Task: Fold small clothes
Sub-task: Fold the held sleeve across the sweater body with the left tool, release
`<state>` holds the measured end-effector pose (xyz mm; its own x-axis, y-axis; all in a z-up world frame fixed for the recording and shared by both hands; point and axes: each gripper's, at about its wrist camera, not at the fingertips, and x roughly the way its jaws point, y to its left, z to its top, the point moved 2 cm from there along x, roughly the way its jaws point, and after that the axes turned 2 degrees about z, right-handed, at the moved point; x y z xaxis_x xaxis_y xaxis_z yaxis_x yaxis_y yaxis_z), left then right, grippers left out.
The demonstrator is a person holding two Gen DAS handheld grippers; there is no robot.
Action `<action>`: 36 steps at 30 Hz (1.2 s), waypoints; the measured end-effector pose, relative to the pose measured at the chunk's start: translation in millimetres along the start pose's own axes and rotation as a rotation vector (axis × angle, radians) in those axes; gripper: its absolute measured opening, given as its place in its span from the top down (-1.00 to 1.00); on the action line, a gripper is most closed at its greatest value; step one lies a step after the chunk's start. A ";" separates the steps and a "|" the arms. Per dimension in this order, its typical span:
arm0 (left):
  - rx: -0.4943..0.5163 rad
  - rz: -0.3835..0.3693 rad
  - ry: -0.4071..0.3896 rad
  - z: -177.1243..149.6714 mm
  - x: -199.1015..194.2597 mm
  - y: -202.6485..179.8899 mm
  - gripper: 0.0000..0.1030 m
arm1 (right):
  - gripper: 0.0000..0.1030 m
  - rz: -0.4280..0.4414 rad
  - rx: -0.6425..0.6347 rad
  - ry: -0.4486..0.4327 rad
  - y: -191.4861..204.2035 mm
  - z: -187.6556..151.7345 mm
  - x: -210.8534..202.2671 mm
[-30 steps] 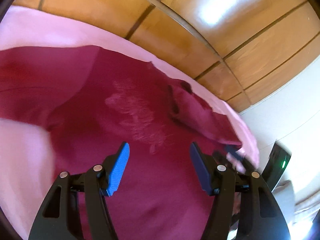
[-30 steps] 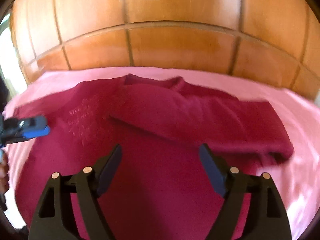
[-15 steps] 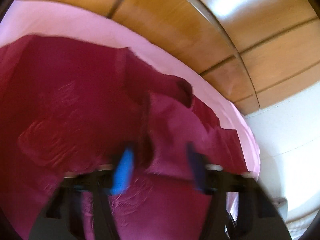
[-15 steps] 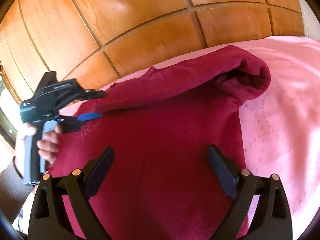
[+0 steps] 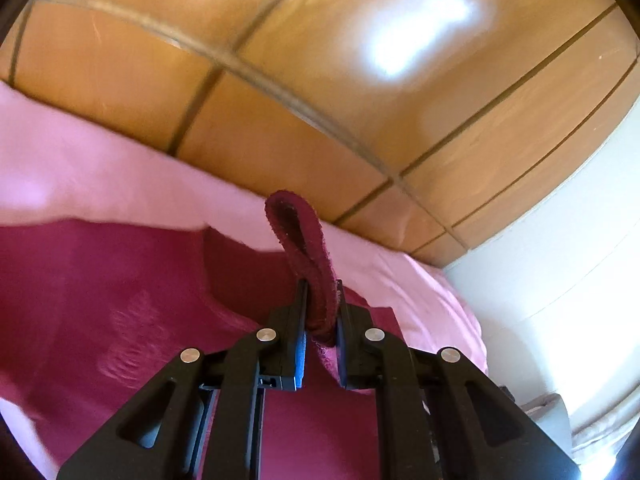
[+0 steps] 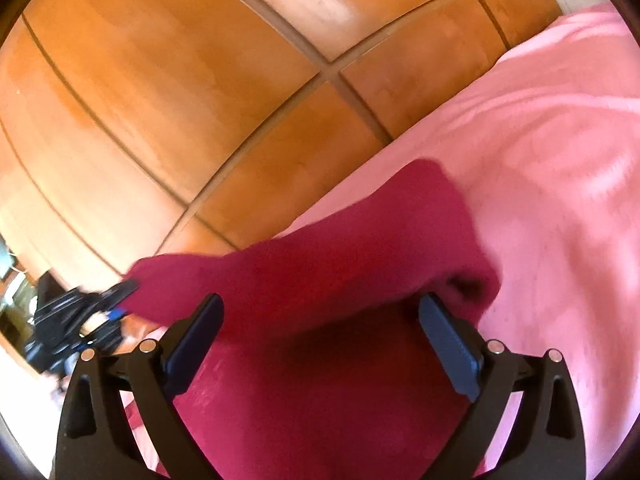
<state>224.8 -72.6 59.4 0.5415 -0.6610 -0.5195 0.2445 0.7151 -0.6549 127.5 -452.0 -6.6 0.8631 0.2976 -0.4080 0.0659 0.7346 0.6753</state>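
Pinching a fuzzy looped cuff of the maroon sweater, left gripper fingers clamp; right gripper fingers gape wide.

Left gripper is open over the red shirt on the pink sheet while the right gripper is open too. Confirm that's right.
Not quite. The left gripper is shut, pinching a fold of the red shirt, as the left wrist view shows. The rest stands: the shirt lies on the pink sheet, and the right gripper is open above it.
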 end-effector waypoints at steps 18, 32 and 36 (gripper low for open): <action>0.050 0.315 0.060 -61.7 -13.9 90.7 0.94 | -0.92 -0.078 -0.068 0.236 4.6 -18.6 -3.4; 0.103 0.361 -0.013 -54.6 -14.6 75.4 0.94 | -0.79 -0.262 -0.278 0.214 25.4 28.7 67.2; 0.067 0.385 0.053 -61.2 -0.6 96.5 0.94 | -0.79 -0.318 -0.318 0.232 11.5 6.9 87.9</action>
<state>198.9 -17.1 -37.1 0.5622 -0.3510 -0.7488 0.0842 0.9251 -0.3704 207.6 -421.6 -30.4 0.6889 0.1305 -0.7130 0.1205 0.9494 0.2902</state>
